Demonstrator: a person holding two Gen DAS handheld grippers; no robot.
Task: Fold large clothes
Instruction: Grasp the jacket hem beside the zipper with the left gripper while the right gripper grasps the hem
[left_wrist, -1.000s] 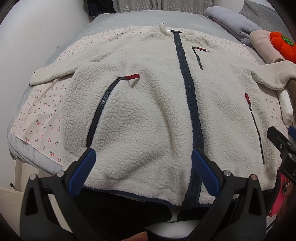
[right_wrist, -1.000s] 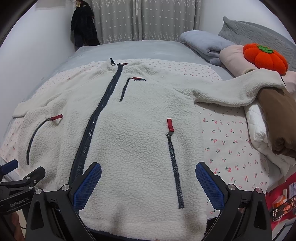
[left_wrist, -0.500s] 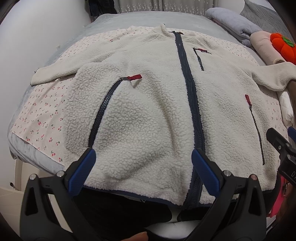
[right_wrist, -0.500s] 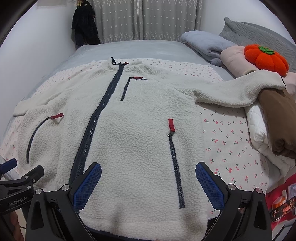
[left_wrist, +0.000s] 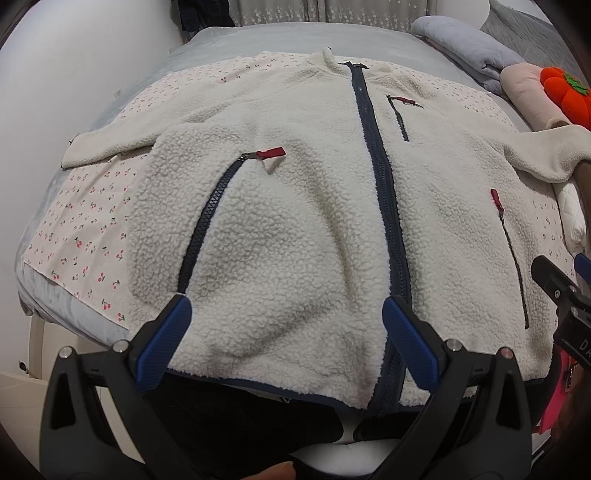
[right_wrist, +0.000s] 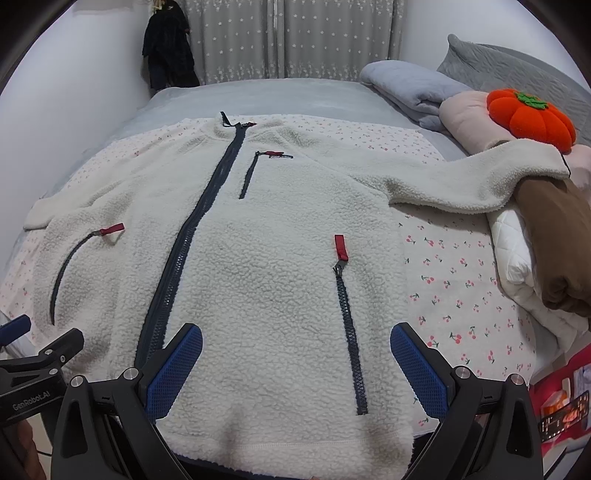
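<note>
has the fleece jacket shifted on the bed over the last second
No. The fleece jacket lies in the same place on the cherry-print sheet, its right sleeve still draped by the orange pumpkin cushion.

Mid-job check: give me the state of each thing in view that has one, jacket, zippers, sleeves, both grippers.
Fleece jacket: spread flat, front up, unfolded.
Main zipper: closed.
Right pocket zipper: closed.
Right-side sleeve: stretched out over the brown pillow.
Left gripper: open, empty.
Right gripper: open, empty.
</note>
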